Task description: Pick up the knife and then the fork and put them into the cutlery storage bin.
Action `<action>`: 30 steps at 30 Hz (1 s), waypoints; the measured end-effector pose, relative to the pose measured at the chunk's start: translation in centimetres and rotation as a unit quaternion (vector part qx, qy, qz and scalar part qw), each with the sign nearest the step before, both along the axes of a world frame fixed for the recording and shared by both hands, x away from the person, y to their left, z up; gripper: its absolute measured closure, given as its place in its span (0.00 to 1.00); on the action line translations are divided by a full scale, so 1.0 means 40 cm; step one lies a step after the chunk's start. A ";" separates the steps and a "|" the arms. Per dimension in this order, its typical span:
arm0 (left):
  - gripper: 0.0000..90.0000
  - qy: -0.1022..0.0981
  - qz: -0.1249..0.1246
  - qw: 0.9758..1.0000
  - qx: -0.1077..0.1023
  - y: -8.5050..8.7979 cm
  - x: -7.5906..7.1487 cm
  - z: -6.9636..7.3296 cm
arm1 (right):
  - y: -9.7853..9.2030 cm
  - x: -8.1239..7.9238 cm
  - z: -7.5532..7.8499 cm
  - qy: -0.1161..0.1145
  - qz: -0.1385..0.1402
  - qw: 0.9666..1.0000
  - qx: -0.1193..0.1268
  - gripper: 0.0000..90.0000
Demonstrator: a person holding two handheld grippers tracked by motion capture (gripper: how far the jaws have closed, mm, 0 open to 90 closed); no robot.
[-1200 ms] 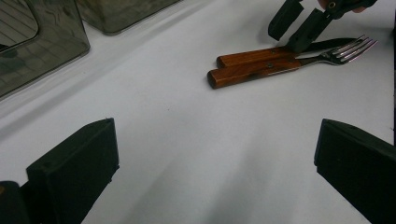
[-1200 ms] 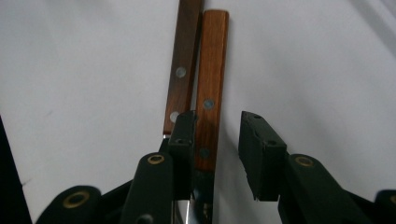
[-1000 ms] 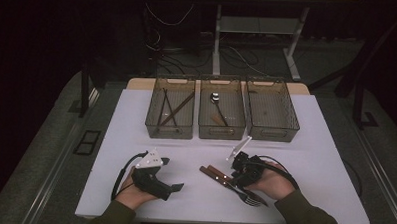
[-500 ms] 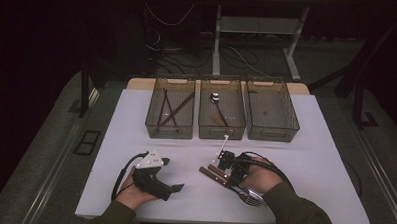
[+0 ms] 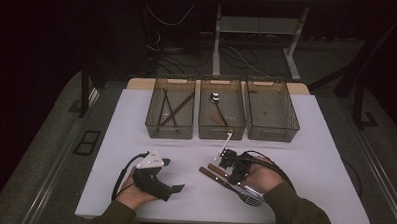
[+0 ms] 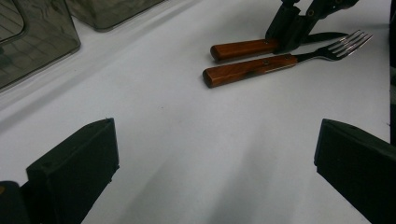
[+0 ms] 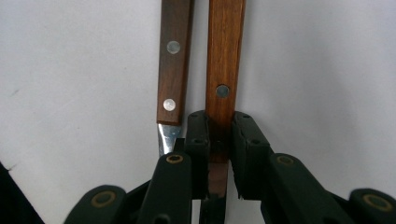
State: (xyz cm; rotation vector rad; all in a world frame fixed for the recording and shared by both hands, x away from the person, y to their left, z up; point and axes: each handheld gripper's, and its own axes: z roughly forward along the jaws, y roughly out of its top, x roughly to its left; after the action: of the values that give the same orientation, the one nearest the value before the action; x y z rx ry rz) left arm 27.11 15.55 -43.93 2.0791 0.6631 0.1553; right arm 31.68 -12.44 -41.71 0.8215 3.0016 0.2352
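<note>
Two wooden-handled utensils lie side by side on the white table. My right gripper (image 5: pixel 228 168) (image 7: pixel 220 122) points down at them; its jaws have just been closing and now press both sides of the knife handle (image 7: pixel 224 70) (image 6: pixel 242 47). The fork (image 6: pixel 250 69) (image 7: pixel 173 70) lies against it, tines (image 5: pixel 251 198) by the right hand. My left gripper (image 5: pixel 170 175) (image 6: pixel 215 168) rests on the table to the left, jaws wide open with nothing between them.
Three translucent bins stand in a row at the back: the left bin (image 5: pixel 168 131) holds chopsticks, the middle bin (image 5: pixel 221 133) a spoon, and the right bin (image 5: pixel 274 132) looks empty. White tabletop (image 5: pixel 310 161) stretches to the right.
The right gripper has shifted left and tipped down onto the knife handle, and its jaws have narrowed around it. The left gripper has stayed put.
</note>
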 end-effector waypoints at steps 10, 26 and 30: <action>0.00 -0.002 -0.007 1.000 -0.009 0.003 -0.001 0.001 | -0.083 0.017 0.026 -0.020 -0.037 0.995 0.092 0.87; 0.00 -0.004 -0.007 1.000 -0.013 0.006 -0.002 0.002 | -0.226 0.041 0.128 -0.103 -0.083 0.960 0.246 0.87; 0.00 -0.004 -0.009 1.000 -0.011 0.007 -0.001 0.002 | -0.261 0.053 0.155 -0.122 -0.095 0.948 0.277 0.87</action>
State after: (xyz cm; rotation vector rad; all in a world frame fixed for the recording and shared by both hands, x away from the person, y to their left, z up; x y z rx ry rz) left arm 27.08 15.82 -43.84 2.0618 0.6386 0.1464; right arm 33.80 -22.87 -35.52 1.0125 2.6153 1.1148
